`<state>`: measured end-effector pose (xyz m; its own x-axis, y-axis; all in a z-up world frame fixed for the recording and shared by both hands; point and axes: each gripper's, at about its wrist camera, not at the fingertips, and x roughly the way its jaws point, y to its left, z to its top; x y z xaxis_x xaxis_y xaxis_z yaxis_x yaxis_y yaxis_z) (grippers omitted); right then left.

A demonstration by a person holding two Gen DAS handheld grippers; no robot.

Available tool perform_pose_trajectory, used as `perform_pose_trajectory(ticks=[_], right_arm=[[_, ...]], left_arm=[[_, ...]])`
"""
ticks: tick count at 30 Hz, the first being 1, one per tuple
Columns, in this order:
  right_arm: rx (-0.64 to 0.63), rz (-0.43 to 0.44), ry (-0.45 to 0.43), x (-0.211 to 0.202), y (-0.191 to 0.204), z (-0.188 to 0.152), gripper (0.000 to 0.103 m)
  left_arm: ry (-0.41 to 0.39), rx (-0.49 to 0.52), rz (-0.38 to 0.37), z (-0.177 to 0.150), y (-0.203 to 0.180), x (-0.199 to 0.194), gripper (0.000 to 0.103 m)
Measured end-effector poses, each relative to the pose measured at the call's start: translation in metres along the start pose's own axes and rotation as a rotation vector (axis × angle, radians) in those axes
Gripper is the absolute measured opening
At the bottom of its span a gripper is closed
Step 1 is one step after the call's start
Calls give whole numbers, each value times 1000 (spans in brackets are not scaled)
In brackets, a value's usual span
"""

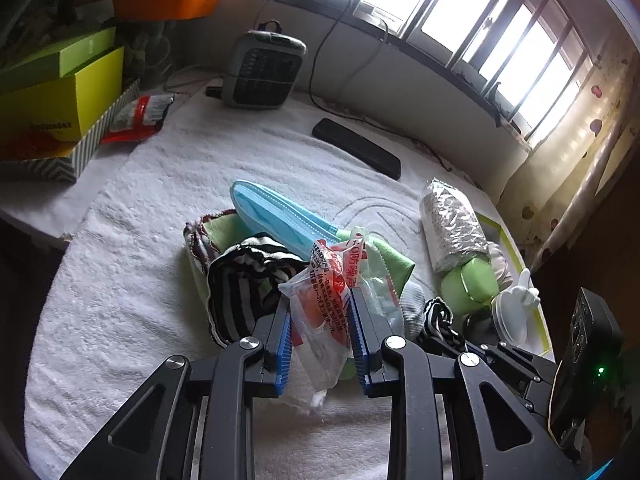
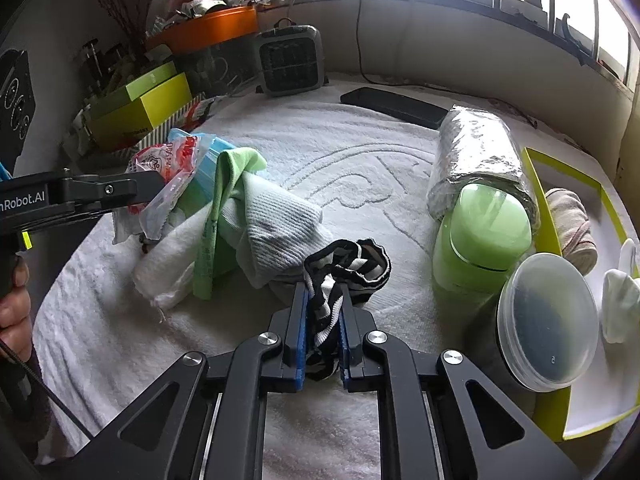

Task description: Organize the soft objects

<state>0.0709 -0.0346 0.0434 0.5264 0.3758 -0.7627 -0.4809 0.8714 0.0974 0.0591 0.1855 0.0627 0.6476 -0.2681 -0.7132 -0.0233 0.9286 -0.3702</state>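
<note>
Crinkly plastic packet (image 1: 320, 304) sits pinched in the left gripper (image 1: 320, 340) while the right gripper (image 2: 323, 324) clamps a striped sock (image 2: 340, 276) over the towel (image 2: 360, 168); either could slip or drag neighbours.

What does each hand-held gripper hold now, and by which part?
Left hand-held gripper: plastic packet, by its middle. Right hand-held gripper: striped sock, by one end.

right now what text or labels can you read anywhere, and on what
"nRobot.AI", cut off at the picture's edge: side of the left tool.
Red Chinese print on the plastic packet held in the left tool: too crumpled to read reliably.
Dark print on the yellow-green box: too blurred to read.
</note>
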Motion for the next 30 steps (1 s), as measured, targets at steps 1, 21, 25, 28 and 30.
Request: perform_pose_trajectory(ticks=[1, 21, 25, 28, 30], right_arm=[[0, 1, -3, -1, 0, 0, 13], [37, 51, -111, -42, -10, 14, 12], [47, 52, -135, -51, -15, 19, 12], [57, 48, -155, -58, -22, 22, 12], [64, 43, -164, -62, -26, 24, 12]], left_arm=[[-4, -1, 0, 0, 0, -2, 24], [-36, 18, -25, 10, -13, -17, 24], [-57, 33, -42, 15, -19, -22, 24], [-67, 41, -46, 20, -25, -25, 24], [-70, 48, -52, 23, -30, -26, 24]])
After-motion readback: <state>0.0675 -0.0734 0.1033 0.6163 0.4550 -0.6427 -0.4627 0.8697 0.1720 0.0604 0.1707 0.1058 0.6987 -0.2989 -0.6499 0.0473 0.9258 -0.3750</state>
